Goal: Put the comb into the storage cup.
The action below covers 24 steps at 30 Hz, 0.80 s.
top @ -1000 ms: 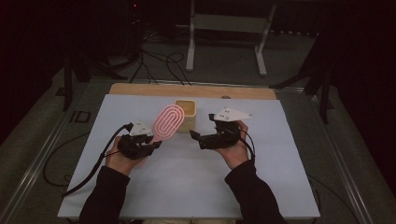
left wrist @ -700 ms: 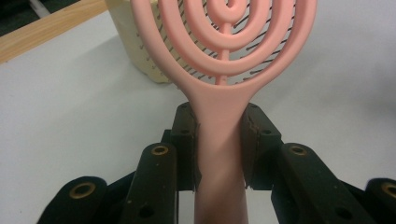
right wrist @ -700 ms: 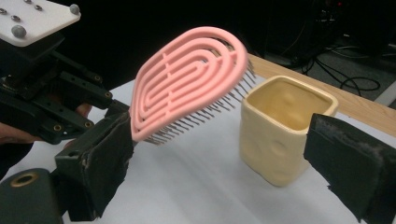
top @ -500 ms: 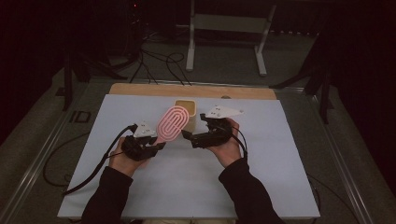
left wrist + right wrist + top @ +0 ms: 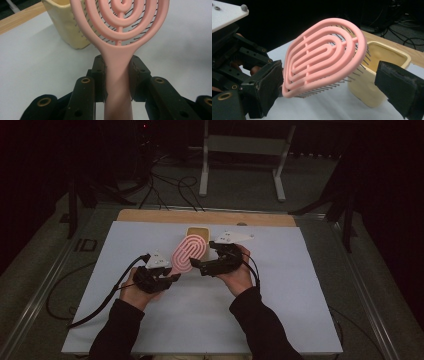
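Note:
A pink hairbrush point(image 5: 189, 252) with a ringed oval head and thin bristles is held tilted above the table. My left gripper point(image 5: 172, 277) is shut on its handle point(image 5: 117, 82), the two pads pressing its sides in the left gripper view. My right gripper point(image 5: 197, 266) is open, with its jaws to either side of the brush head point(image 5: 322, 62). Its left pad point(image 5: 270, 83) is close beside the rim and its right pad point(image 5: 398, 86) stands well apart. A pale yellow cup point(image 5: 198, 232) stands just behind the brush.
A white sheet point(image 5: 290, 295) covers the table, with a wooden strip point(image 5: 150, 216) along its far edge. In the right gripper view, the cup point(image 5: 384, 62) sits behind the bristles. Cables trail off the left side, and a metal stand point(image 5: 245, 150) is on the floor beyond.
My right gripper has moved left and slightly down, up to the brush head. The left gripper and the brush have stayed about where they were.

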{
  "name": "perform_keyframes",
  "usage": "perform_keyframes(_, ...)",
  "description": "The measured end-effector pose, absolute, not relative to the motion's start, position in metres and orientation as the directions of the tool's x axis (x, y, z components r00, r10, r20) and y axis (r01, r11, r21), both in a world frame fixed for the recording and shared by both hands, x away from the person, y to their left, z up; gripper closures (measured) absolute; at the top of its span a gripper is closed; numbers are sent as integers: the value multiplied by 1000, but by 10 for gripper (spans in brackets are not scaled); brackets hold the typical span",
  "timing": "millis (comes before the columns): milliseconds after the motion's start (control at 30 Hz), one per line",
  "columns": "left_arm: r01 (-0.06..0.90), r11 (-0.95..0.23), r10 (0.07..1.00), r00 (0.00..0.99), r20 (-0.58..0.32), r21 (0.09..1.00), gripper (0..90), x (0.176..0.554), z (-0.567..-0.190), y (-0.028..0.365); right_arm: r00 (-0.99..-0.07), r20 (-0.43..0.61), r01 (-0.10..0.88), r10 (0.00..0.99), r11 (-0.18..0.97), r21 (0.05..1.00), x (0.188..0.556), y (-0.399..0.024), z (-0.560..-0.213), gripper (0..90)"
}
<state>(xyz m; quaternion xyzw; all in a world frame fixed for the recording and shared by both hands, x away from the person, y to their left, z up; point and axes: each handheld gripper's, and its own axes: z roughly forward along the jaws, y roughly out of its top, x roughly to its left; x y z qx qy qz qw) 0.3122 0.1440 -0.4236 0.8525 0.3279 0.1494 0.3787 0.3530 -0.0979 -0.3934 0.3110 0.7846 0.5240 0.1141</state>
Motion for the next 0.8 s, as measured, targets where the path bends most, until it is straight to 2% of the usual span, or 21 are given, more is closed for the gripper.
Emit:
perform_keyframes(300,437,-498,665,747,6,749,708,310,-422,141,-782,182,402,596,259,878,359,-92,-394,87)
perform_keyframes(367,430,-505,661,751,14,748,708,309,-421,139,-781,208,422,589,252,871,362,-92,-396,97)
perform_keyframes(400,430,-506,660,752,14,748,708,309,-421,139,-779,223,433,586,246,867,363,-91,-397,129)
perform_keyframes(800,418,-502,651,759,12,757,708,307,-422,132,-787,271,464,554,244,851,366,-90,-402,186)
